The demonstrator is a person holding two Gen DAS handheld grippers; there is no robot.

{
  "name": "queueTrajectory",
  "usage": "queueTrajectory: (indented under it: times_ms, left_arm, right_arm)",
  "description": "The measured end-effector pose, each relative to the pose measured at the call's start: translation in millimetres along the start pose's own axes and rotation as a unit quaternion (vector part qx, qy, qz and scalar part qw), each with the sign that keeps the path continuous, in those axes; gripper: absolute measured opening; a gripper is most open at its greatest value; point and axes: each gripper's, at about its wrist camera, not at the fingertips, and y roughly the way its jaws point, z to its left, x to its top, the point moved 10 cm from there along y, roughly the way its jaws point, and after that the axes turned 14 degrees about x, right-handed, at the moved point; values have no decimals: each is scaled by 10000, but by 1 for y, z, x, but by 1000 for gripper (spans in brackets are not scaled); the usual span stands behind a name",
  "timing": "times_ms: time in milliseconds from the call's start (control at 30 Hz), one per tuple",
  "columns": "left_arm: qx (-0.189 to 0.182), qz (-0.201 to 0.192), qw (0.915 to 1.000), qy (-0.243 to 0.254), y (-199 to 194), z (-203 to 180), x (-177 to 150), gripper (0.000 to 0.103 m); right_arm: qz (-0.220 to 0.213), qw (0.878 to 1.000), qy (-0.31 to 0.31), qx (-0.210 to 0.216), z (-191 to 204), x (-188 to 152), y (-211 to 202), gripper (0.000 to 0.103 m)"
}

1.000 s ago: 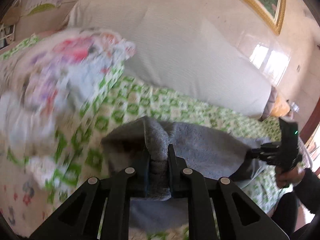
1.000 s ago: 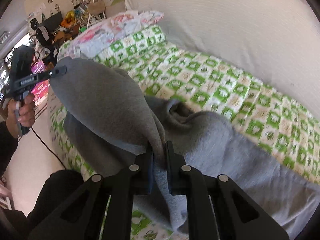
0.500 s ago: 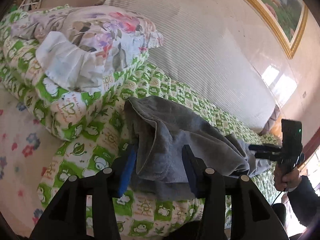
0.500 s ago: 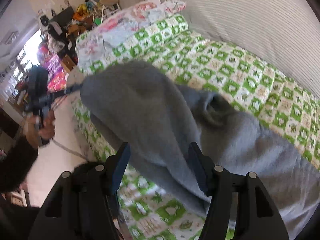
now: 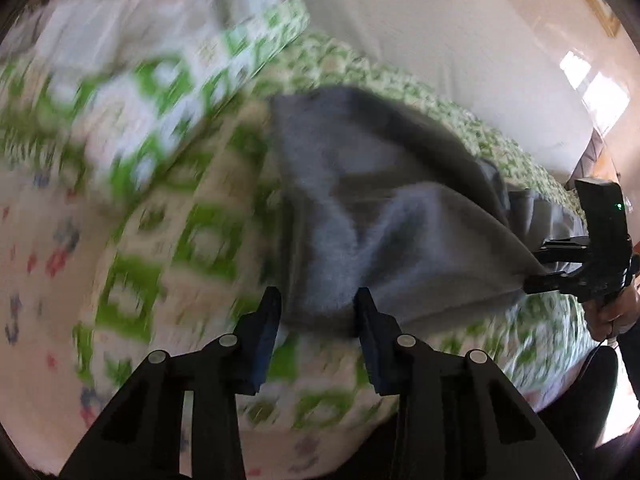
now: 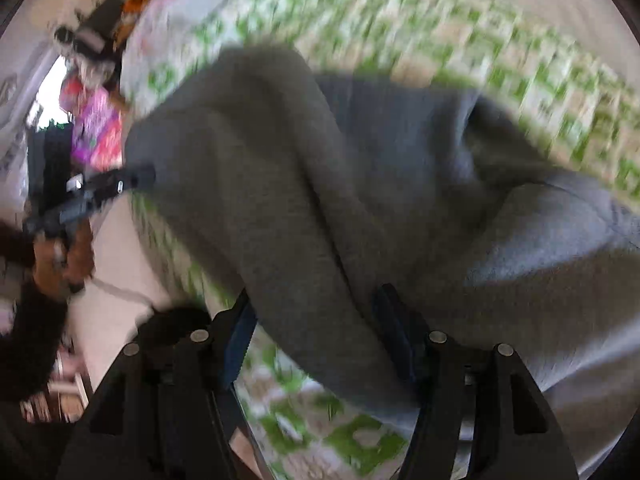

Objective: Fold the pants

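Grey fleece pants (image 5: 380,200) lie folded over on the green-checked bed cover (image 5: 192,240). My left gripper (image 5: 318,304) hangs low over the near edge of the fold. Its jaws are apart and closing, and loose grey cloth lies between them. In the right wrist view the pants (image 6: 280,160) fill the middle. My right gripper (image 6: 316,308) stands open and straddles a thick fold that it does not pinch. Each gripper shows in the other view: the right gripper (image 5: 534,268) at the fold's far corner, the left gripper (image 6: 132,178) at the fold's left end. Both views are blurred.
A floral pillow (image 5: 120,60) on a checked cushion lies left of the pants. A white padded headboard (image 5: 440,40) runs behind the bed. A hand (image 5: 612,312) holds the right gripper's handle, another hand (image 6: 60,256) the left one. Cluttered furniture (image 6: 96,28) stands beyond the bed's edge.
Both grippers were shut on the pants a second ago and have since opened. Both have sunk toward the bed, and the lifted fold has come down onto the cover.
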Motion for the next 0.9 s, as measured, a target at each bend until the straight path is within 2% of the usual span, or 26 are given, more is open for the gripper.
queueTrajectory:
  times_ms: [67,200,267,333,400,467,533,667,733,767,800,867,900]
  left_arm:
    - [-59,-93,9999,-118,-12,5,0,38]
    - [20,-750,9970,-191,-55,-8,24,38]
    - [-277,-1056,9939,-164,-73,-36,37,39]
    - [-675,-1126,9913,17,-78,-72,42,40]
    - [-1029,-1100,9878,404,-71,-117,38,40]
    - [-1189,-911,9849,873,-51,-157,27,40]
    - [-1300,-784,9794,1329,-33,-188,16,40]
    - [-1091,-733,9627,2365,-3,-228,3,40]
    - [-951,-740,9563,2665,8,-234,2,44]
    - [-993,-622,9545,2743,12,-237,-1,44]
    - [-963,-360,9563,2738,28,-235,-4,43]
    - [-925,148,9573,2735,51,-232,-12,28]
    - [-890,426,9577,2703,63,-228,-18,14]
  right_arm:
    - [35,10000,-55,59,2,-8,-4,62]
    - [-597,9981,-64,138,3,20,-48,62]
    - [-918,9957,-10,-146,-8,44,-71,62]
    - [-1183,9920,235,-369,-28,64,-84,62]
    - [-1332,9892,483,-382,-43,78,-86,62]
    - [-1364,9869,837,-212,-59,88,-78,62]
    - [-1305,9853,1072,-252,-73,94,-66,62]
    - [-1137,9857,1240,-105,-80,100,-45,62]
    - [-1074,9869,1203,-79,-84,100,-41,54]
    - [-1032,9880,1150,-77,-84,101,-38,36]
    - [-1015,9885,1117,-48,-83,99,-38,19]
    - [-985,9895,1053,-69,-84,104,-36,9]
    - [-1028,9901,935,-212,-84,111,-39,8]
